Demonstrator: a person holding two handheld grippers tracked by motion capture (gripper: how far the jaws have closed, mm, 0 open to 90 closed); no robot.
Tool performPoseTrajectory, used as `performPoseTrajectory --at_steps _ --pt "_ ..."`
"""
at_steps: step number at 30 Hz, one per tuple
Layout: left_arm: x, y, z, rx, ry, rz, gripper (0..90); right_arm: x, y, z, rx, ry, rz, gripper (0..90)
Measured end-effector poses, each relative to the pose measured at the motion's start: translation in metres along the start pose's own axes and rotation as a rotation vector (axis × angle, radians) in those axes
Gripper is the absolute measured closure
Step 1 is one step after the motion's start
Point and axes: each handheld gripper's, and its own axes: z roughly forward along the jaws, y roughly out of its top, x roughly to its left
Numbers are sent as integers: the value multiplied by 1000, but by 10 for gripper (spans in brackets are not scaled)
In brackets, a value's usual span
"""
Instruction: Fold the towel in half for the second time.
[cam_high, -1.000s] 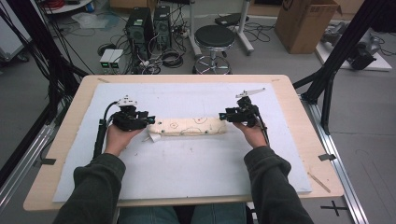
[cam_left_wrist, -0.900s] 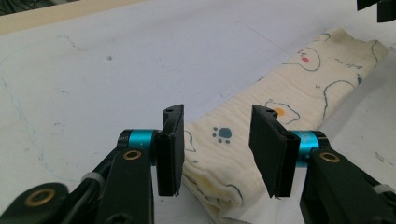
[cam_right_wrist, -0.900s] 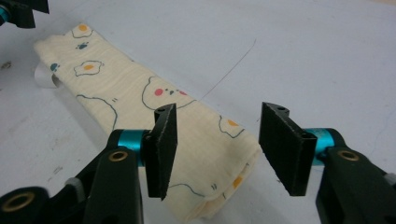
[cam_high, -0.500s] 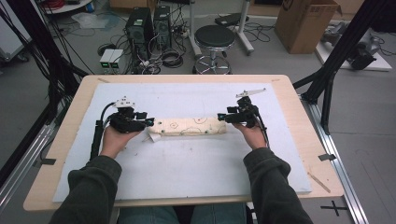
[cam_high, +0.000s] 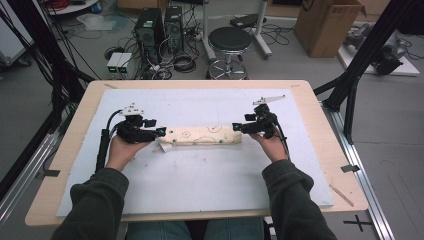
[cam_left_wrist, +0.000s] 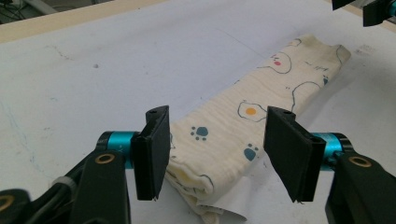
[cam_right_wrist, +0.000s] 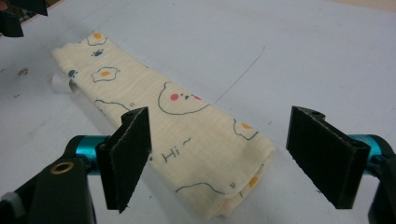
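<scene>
Lab floor with PC towers, stool (cam_high: 229, 39) and box behind; wooden table (cam_high: 320, 120) under a white sheet (cam_high: 200, 175). Folded cloth (cam_high: 202, 135) lies mid-sheet as a long strip, between the two grippers. Left gripper (cam_left_wrist: 212, 154) wide open, jaws astride the cloth's near end, holding nothing. Right gripper (cam_right_wrist: 224, 156) also wide open, empty, astride the other end. Cloth looks soft, light, limp, layered; likely sags if lifted. Best pinch each end across all layers.
</scene>
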Motion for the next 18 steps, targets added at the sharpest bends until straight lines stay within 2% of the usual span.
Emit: performPoseTrajectory --at_steps 11,18 --pt "-5 1 -8 -11 -21 14 346 6 -2 -7 -11 -8 -13 135" --pt "-8 -1 -14 -13 -12 29 336 11 -1 -13 -29 -12 -34 127"
